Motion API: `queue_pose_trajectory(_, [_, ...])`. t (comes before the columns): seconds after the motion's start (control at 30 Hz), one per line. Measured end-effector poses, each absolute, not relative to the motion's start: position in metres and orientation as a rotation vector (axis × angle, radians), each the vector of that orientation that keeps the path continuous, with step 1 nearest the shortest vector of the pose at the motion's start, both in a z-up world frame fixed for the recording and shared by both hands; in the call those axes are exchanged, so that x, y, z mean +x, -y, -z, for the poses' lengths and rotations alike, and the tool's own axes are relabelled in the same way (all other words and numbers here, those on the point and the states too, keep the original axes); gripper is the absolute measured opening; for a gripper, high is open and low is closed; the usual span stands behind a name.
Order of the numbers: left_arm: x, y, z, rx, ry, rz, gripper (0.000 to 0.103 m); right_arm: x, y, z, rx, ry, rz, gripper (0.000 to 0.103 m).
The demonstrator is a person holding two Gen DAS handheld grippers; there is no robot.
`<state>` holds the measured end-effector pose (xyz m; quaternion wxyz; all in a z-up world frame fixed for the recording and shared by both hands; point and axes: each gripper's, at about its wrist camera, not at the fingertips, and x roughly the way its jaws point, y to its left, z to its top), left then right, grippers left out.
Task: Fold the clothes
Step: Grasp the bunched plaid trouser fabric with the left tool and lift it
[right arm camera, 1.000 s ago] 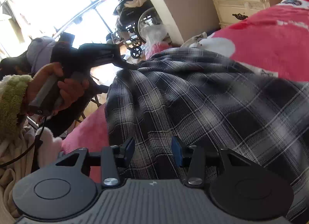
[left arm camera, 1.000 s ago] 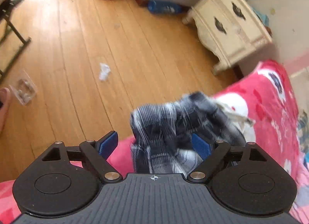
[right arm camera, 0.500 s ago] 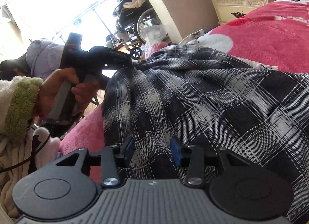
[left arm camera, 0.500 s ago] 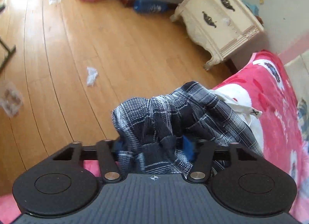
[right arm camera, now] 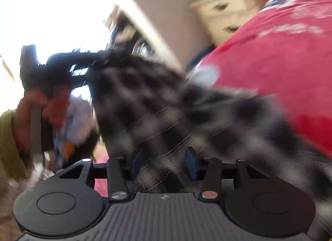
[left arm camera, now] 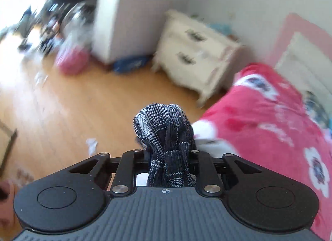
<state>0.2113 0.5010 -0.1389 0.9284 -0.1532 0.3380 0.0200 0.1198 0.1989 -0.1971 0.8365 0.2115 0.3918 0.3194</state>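
Folding has barely begun: the left gripper (left arm camera: 169,153), whose jaws have just been closing, clamps the bunched plaid shirt (left arm camera: 166,133) toward twelve o'clock, the right gripper (right arm camera: 164,162) pinches its blurred hem, and no crease shows.

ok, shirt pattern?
Dark navy-and-white plaid shirt; sharpest in the left wrist view, bunched between the jaws.

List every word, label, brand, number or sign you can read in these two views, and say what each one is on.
No readable text in either view.
Pink blanket: pale marks that may be lettering, too blurred to read.
Blue packet on the floor by the wall: any print too blurred to read.
Left tool, shut on the plaid shirt: only a small crosshair mark on its body, no lettering.
Right tool: a similar small mark, blurred.
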Motion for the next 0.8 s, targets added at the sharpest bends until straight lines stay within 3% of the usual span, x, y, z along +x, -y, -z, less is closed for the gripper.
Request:
queue_pose_trajectory(0.23, [0.154, -0.4, 0.069, -0.176, -0.527, 0.286, 0.018, 0.038, -0.021, 0.143, 0.603, -0.71, -0.35, 0.049])
queue_pose_trajectory(0.4, [0.105, -0.31, 0.057, -0.088, -0.468, 0.56, 0.018, -0.056, 0.078, 0.11, 0.658, -0.664, -0.117, 0.051])
queue_pose_trajectory(0.57, [0.062, -0.225, 0.088, -0.035, -0.516, 0.756, 0.019, -0.147, 0.13, 0.097, 0.73, -0.625, 0.081, 0.051])
queue_pose_trajectory(0.8, [0.001, -0.135, 0.175, -0.014, -0.669, 0.824, 0.018, -0.266, 0.179, 0.085, 0.925, -0.471, 0.274, 0.052])
